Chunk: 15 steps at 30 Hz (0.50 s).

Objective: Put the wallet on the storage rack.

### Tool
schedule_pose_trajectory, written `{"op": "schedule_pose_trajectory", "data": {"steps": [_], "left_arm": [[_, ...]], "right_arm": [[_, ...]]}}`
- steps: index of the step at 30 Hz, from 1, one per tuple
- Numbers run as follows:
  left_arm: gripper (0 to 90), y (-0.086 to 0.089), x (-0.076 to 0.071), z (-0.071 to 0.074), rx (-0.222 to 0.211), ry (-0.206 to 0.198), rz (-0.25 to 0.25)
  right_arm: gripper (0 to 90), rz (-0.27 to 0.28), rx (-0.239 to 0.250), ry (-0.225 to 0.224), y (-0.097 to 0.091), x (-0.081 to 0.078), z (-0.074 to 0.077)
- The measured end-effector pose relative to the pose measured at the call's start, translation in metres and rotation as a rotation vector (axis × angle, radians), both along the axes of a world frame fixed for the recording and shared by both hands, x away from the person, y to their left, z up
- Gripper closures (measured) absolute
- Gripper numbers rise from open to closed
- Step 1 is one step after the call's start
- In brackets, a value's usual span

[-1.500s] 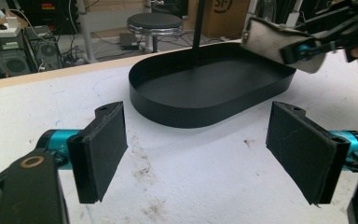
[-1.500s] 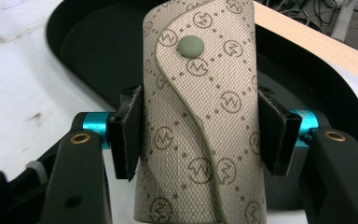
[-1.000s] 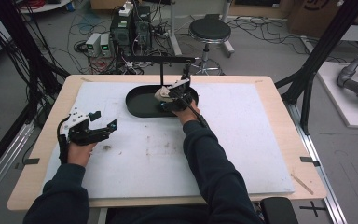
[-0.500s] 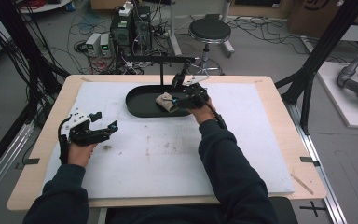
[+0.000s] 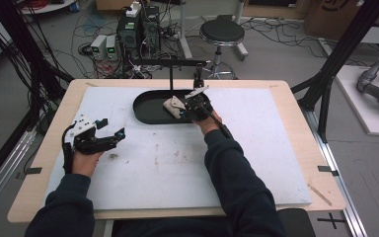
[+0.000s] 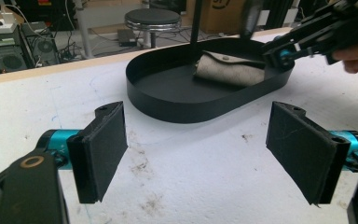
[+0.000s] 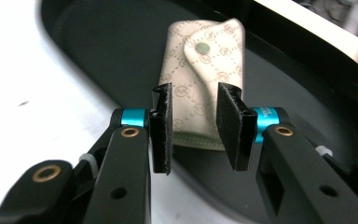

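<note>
- High view: the black oval tray [image 5: 150, 114] lies near the far edge of the white surface [image 5: 256, 148], about midway along it, with a thin black stand [image 5: 171, 74] rising at its far rim. The beige pouch [image 5: 173, 106] rests inside the tray at its right end. The right gripper [image 5: 190, 104] reaches over the tray's right rim onto the pouch. The left gripper [image 5: 109, 137] rests near the left edge, well apart from the tray (judged to be waiting its turn).
- Left gripper view: its jaws stand wide apart with nothing between them, only stained surface. Beyond them the tray's wall [image 6: 205, 109] shows, the pouch [image 6: 228, 70] leaning against the far right of the interior, and the other gripper [image 6: 279, 53] coming in from the right to meet it.
- Right gripper view: its jaws have just been closing and now stand narrowed on either side of the pouch's near end [image 7: 198, 88], the pads [image 7: 162, 126] touching its sides (a grip, judging by how closely they flank it). The snap-fastened flap faces up, so the pouch lies flat on the tray floor [image 7: 98, 51], presumably about to be lifted out.
</note>
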<state>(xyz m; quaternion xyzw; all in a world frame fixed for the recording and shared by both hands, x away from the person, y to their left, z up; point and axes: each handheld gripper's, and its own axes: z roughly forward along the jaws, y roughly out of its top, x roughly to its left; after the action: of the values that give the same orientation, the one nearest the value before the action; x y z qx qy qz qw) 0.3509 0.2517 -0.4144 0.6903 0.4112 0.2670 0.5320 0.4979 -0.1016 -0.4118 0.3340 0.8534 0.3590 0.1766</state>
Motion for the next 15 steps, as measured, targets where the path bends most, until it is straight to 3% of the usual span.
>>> {"op": "schedule_pose_trajectory", "data": {"steps": [5,9,13,15], "left_arm": [[20.2,0.001,0.001,0.0,-0.007,0.0,0.0],[20.2,0.0,0.0,0.0,-0.005,-0.001,-0.005],[19.4,-0.001,0.002,-0.001,-0.021,-0.008,-0.014],[18.7,-0.002,0.003,-0.001,-0.02,-0.004,-0.014]], "right_arm": [[59.2,-0.006,0.03,-0.001,-0.006,0.001,0.003],[40.3,-0.026,0.075,0.014,-0.023,-0.004,0.016],[32.2,-0.047,0.117,-0.066,-0.049,-0.017,0.029],[23.4,-0.07,0.137,-0.05,-0.066,-0.022,0.032]]}}
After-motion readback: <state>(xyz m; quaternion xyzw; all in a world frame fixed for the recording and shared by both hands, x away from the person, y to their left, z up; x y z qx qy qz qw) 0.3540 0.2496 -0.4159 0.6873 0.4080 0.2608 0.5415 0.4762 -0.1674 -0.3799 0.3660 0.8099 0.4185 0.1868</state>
